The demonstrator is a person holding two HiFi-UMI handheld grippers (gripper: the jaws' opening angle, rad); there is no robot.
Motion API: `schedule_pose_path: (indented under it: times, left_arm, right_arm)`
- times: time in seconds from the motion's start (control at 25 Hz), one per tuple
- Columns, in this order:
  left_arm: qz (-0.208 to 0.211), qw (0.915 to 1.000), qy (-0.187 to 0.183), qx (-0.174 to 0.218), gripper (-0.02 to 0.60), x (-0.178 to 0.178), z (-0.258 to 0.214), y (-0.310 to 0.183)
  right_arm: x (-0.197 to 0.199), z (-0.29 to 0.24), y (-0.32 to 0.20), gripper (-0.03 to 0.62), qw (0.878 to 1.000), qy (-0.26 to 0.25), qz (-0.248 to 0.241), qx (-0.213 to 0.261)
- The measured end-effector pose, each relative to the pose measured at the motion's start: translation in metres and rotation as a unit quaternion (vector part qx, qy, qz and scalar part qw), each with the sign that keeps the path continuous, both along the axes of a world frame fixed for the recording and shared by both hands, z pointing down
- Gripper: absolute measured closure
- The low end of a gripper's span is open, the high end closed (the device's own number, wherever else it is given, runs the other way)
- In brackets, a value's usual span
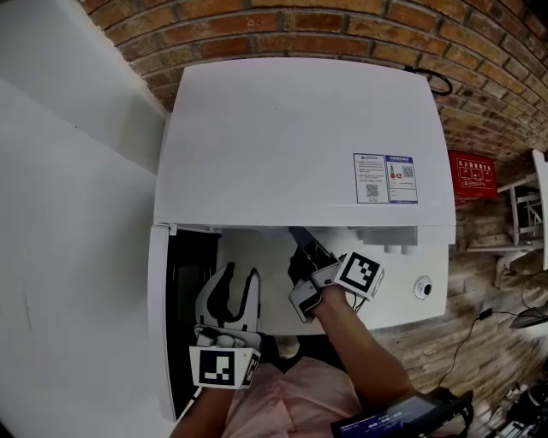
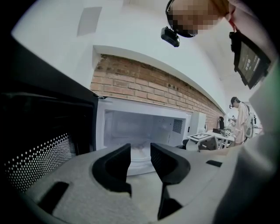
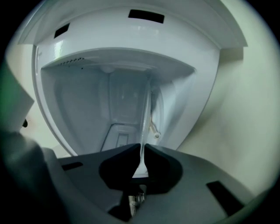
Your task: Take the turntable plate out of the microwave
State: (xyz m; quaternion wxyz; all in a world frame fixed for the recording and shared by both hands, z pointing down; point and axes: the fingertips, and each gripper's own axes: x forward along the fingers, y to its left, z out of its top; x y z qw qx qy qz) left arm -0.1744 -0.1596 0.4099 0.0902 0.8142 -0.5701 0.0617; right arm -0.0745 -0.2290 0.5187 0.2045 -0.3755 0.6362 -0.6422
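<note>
The white microwave point(image 1: 300, 137) stands with its door point(image 1: 158, 316) swung open to the left. My right gripper point(image 1: 300, 246) reaches into the cavity. In the right gripper view it point(image 3: 142, 148) is shut on the rim of the clear glass turntable plate point(image 3: 145, 113), which shows edge-on as a thin pale line running away from the jaws. My left gripper point(image 1: 235, 287) hovers in front of the opening, open and with nothing in it. In the left gripper view it point(image 2: 141, 151) faces the lit cavity point(image 2: 140, 124).
A brick wall point(image 1: 342, 26) runs behind the microwave and a white wall point(image 1: 68, 214) closes the left side. The control knob point(image 1: 423, 287) sits on the right front. A person point(image 2: 239, 122) stands far off by a table.
</note>
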Motion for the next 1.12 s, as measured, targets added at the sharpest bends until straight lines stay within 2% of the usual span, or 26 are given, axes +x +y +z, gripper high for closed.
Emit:
schedule_pose_path:
  times: [0.24,0.56,0.88,0.96,1.04,1.12]
  left_arm:
    - [-0.002,1.0,-0.001,-0.001,0.431,-0.002,0.002,0.001]
    - [0.001,1.0,-0.001,-0.004,0.432,0.004,0.004,0.003]
    - [0.004,1.0,-0.004,-0.001,0.431,0.009,0.003,0.004]
    - [0.002,1.0,-0.004,0.0,0.431,0.009,0.002,0.004]
    - [0.001,1.0,-0.005,0.002,0.431,0.009,-0.001,0.004]
    - [0.001,1.0,-0.006,0.006,0.431,0.009,-0.005,0.004]
  right_arm:
    - [-0.006,0.003,0.017,0.563,1.0,-0.028,-0.001,-0.007]
    - [-0.004,0.022,0.047,0.566,0.999,-0.012,-0.013,-0.031]
    - [0.0,0.023,0.053,0.562,1.0,-0.001,-0.019,-0.013]
    - [-0.001,0.019,0.048,0.549,1.0,-0.008,-0.016,0.002]
    - [0.004,0.024,0.046,0.499,1.0,0.002,-0.01,-0.016]
    - [0.006,0.028,0.037,0.48,1.0,0.006,-0.012,-0.027]
